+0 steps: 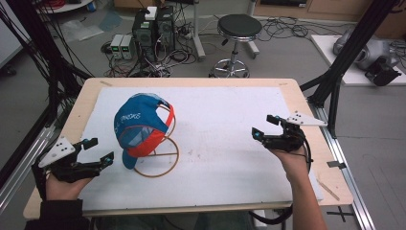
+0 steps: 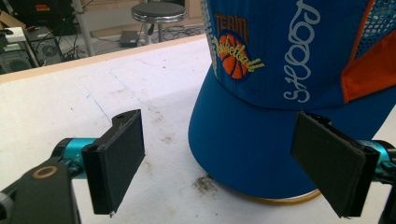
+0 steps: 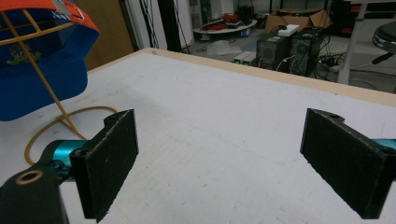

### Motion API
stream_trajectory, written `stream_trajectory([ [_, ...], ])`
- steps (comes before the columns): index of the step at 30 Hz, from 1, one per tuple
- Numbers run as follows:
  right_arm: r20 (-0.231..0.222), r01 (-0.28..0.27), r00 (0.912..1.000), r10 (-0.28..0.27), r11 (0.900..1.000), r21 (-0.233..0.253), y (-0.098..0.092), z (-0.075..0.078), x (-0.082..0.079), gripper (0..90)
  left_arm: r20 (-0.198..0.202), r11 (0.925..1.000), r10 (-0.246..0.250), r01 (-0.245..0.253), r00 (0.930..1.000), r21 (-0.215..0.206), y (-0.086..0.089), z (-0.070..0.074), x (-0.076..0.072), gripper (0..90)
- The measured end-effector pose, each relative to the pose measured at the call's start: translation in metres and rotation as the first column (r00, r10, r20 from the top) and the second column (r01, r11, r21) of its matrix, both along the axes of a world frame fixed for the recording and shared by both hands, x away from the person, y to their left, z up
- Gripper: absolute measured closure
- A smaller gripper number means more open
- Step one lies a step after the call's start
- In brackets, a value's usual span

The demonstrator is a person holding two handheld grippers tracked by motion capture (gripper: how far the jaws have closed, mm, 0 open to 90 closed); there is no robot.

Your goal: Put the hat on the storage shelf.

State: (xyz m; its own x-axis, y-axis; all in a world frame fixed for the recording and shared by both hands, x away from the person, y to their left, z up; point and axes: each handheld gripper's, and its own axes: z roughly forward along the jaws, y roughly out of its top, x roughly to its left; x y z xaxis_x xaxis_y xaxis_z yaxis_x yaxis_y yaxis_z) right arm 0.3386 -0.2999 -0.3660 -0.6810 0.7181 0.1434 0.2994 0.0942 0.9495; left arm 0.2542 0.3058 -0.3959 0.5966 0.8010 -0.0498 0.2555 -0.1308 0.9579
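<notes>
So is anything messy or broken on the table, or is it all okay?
Nothing looks broken or spilled. The blue and orange baseball cap sits tilted on its gold wire stand, as on a display. The white table cover has a few dirty smudges near the stand. Both grippers are open and empty.

I work in a lab: beyond my desk [image 1: 297,96] stand computer towers [image 1: 153,28], tangled cables [image 1: 282,28] on the floor, a stool [image 1: 238,28] and black frame struts [image 1: 354,48].
</notes>
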Motion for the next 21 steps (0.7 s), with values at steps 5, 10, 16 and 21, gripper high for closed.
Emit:
stream_trajectory([
  [5, 0.009, -0.002, 1.0, 0.002, 1.0, -0.002, 0.0008, 0.0002, 0.0003, 10.7, 0.0, 1.0, -0.001, 0.001, 1.0, 0.0, 0.0003, 0.0003, -0.0006, 17.8],
  [10, 0.005, -0.004, 1.0, 0.004, 1.0, -0.007, 0.0018, -0.0002, 0.0007, 10.6, 0.0, 1.0, 0.001, -0.001, 1.0, 0.002, 0.0004, 0.0003, -0.0008, 17.8],
  [16, -0.003, 0.004, 1.0, -0.004, 1.0, -0.005, 0.0017, 0.0002, -0.0004, 10.7, 0.002, 1.0, -0.003, 0.003, 1.0, 0.001, -0.0001, 0.0011, -0.0013, 17.8],
  [21, -0.003, 0.003, 1.0, -0.003, 1.0, -0.006, 0.0013, 0.0002, -0.0001, 10.7, 0.002, 1.0, -0.004, 0.004, 1.0, 0.005, -0.001, 0.0011, -0.0013, 17.8],
])
